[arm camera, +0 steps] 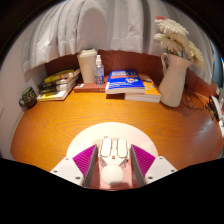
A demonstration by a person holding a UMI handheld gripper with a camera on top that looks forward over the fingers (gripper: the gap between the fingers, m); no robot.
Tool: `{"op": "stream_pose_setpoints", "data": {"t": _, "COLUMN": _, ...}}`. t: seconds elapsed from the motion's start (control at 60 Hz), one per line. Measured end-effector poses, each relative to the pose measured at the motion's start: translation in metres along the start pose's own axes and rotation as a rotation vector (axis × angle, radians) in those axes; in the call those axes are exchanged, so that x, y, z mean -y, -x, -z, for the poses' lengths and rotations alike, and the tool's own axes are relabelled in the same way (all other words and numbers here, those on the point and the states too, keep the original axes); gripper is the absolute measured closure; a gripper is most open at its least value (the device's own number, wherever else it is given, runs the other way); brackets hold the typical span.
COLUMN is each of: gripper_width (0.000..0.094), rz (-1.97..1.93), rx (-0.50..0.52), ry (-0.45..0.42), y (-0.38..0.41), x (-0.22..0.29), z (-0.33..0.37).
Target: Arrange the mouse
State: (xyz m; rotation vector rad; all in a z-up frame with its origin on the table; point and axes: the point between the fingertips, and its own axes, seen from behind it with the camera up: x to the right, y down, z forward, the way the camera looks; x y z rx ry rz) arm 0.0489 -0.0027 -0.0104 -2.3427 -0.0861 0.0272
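A white mouse (pixel 112 158) with grey buttons lies lengthwise between my gripper's (pixel 113 160) two fingers, buttons pointing away from me. Both magenta pads (pixel 84 160) press on its sides, so the gripper is shut on it. Under and just ahead of the mouse is a round white mat (pixel 112 131) on the wooden table (pixel 55 130). I cannot tell whether the mouse rests on the mat or is lifted a little above it.
Beyond the mat stand a stack of blue books (pixel 130 84), a white vase with dried flowers (pixel 173 72) to the right, a white jar (pixel 88 65) and a small bottle (pixel 99 68), and books (pixel 55 85) at the far left. A curtain hangs behind.
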Motion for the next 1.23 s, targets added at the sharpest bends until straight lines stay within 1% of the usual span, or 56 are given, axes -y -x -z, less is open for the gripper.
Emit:
{"op": "stream_pose_setpoints", "data": {"t": 0.05, "gripper_width": 0.0125, "rz": 0.0, "rx": -0.001, "ry": -0.002, "y": 0.0, "x": 0.003, "z": 0.006}}
{"op": "stream_pose_setpoints", "data": {"t": 0.067, "gripper_width": 0.0082, "rz": 0.001, "rx": -0.003, "ry": -0.007, "y": -0.001, "x": 0.005, "z": 0.009}}
{"op": "stream_pose_setpoints", "data": {"t": 0.083, "gripper_width": 0.0061, "rz": 0.002, "rx": -0.002, "ry": -0.014, "y": 0.0, "x": 0.009, "z": 0.013}}
{"op": "stream_pose_setpoints", "data": {"t": 0.2, "gripper_width": 0.0072, "rz": 0.003, "rx": -0.007, "ry": -0.085, "y": -0.002, "x": 0.037, "z": 0.06}}
{"op": "stream_pose_setpoints", "data": {"t": 0.367, "gripper_width": 0.0074, "rz": -0.021, "rx": 0.01, "ry": -0.159, "y": 0.003, "x": 0.065, "z": 0.158}}
{"op": "stream_pose_setpoints", "data": {"t": 0.483, "gripper_width": 0.0076, "rz": -0.04, "rx": 0.011, "ry": -0.203, "y": -0.001, "x": 0.068, "z": 0.224}}
{"op": "stream_pose_setpoints", "data": {"t": 0.617, "gripper_width": 0.0077, "rz": -0.05, "rx": 0.041, "ry": -0.232, "y": 0.001, "x": 0.059, "z": 0.277}}
{"op": "stream_pose_setpoints", "data": {"t": 0.85, "gripper_width": 0.009, "rz": -0.047, "rx": 0.033, "ry": -0.278, "y": -0.015, "x": 0.044, "z": 0.333}}
{"op": "stream_pose_setpoints", "data": {"t": 1.233, "gripper_width": 0.0089, "rz": -0.059, "rx": 0.02, "ry": -0.286, "y": -0.04, "x": 0.016, "z": 0.357}}
